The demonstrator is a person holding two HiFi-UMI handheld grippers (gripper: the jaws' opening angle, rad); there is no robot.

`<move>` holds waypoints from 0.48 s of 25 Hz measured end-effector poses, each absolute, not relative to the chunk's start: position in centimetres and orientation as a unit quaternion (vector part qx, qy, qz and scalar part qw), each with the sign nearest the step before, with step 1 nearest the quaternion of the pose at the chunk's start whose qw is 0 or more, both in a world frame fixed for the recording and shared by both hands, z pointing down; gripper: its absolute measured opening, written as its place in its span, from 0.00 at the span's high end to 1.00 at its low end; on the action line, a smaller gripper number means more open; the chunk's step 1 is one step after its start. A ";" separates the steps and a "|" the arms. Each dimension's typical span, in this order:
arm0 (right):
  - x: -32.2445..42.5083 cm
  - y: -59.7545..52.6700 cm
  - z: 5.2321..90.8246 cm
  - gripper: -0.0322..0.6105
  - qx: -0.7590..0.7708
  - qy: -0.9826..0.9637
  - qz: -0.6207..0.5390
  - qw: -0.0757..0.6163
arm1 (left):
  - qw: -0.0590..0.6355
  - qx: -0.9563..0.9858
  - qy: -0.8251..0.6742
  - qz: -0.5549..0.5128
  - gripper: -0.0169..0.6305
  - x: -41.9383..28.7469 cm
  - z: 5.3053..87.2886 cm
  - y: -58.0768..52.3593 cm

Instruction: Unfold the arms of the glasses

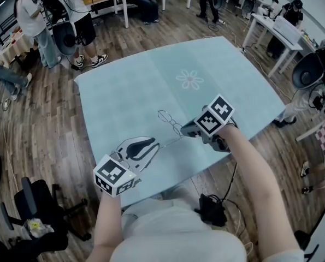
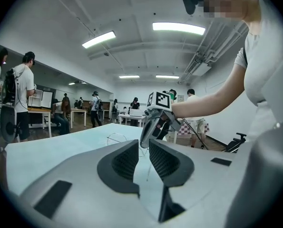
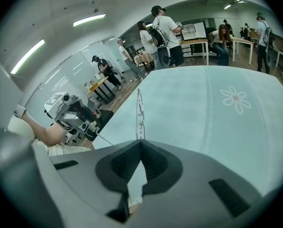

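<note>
Thin wire-framed glasses (image 1: 169, 120) hang just above the pale teal tablecloth (image 1: 124, 91). My right gripper (image 1: 185, 130) is shut on the near end of the frame; in the right gripper view the jaws meet at the tips (image 3: 140, 142) and the lenses (image 3: 140, 113) stick out beyond them. One thin arm (image 1: 170, 141) runs from that end toward my left gripper (image 1: 155, 145). In the left gripper view the jaws (image 2: 144, 144) stand a little apart, with the fine arm (image 2: 150, 167) in the gap. I see no pad pressing on it.
A flower print (image 1: 189, 79) marks the cloth beyond the glasses. The table's near edge runs just below both grippers. An office chair (image 1: 36, 201) stands on the wooden floor at the lower left. Several people and white tables (image 1: 274, 29) ring the room.
</note>
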State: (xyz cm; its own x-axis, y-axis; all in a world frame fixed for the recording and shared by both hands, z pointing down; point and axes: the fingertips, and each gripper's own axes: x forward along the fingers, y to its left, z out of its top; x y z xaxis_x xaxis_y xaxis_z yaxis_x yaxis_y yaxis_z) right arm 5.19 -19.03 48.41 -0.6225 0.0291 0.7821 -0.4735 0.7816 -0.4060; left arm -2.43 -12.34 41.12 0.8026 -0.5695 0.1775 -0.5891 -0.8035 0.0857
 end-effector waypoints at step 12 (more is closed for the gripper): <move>5.2 -19.0 48.1 0.94 0.128 -0.851 0.304 0.408 | 0.081 0.944 -0.287 0.137 0.86 -1.8 45.1 -12.4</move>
State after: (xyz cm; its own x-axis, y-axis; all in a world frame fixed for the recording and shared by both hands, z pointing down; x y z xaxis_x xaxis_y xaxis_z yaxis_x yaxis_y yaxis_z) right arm 5.19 -19.01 48.09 -0.6345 0.0304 0.7723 -0.4659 0.7823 -0.4135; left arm -1.75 -12.36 45.07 0.7972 -0.5204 0.3061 -0.5651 -0.8216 0.0750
